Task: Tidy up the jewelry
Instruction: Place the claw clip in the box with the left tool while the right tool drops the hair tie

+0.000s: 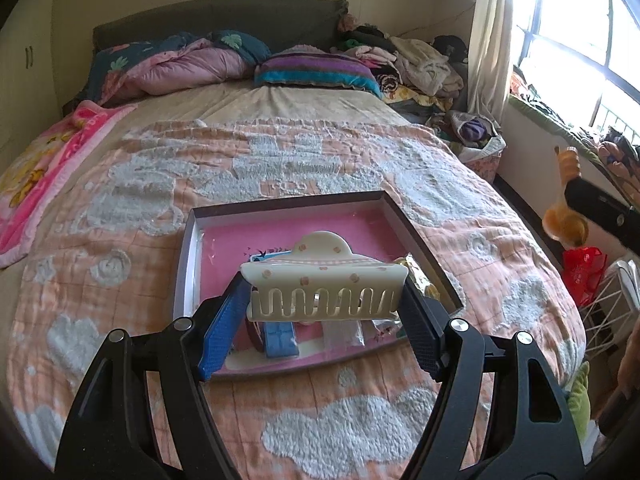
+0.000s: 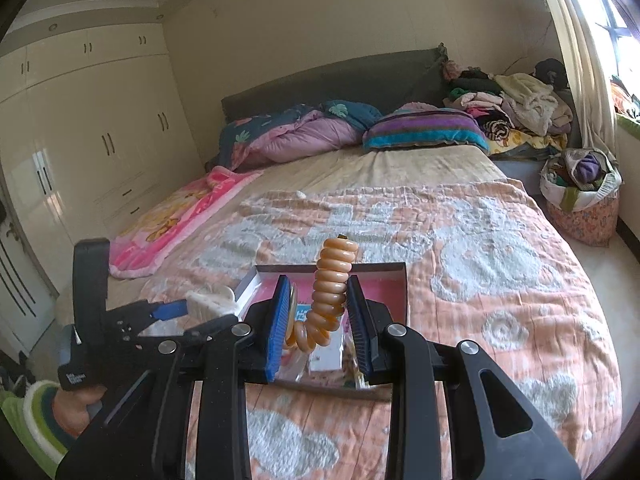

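Observation:
My left gripper [image 1: 324, 300] is shut on a cream hair claw clip [image 1: 324, 284] with small pink dots and holds it above a shallow box [image 1: 416, 228] with a pink floor on the bed. In the box lie a blue item [image 1: 280, 340], clear packets [image 1: 344, 334] and a gold item [image 1: 420, 276]. My right gripper [image 2: 318, 300] is shut on an orange spiral hair tie [image 2: 332, 280], held upright above the same box [image 2: 396, 280]. The left gripper [image 2: 176, 310] with the clip [image 2: 212, 300] also shows in the right wrist view.
The bed carries a peach quilt with white clouds [image 1: 280, 168], a pink blanket [image 1: 44, 168] at the left, and pillows and folded clothes [image 1: 408, 64] at the head. A laundry basket [image 2: 580, 196] stands right of the bed. Wardrobes [image 2: 80, 140] line the left wall.

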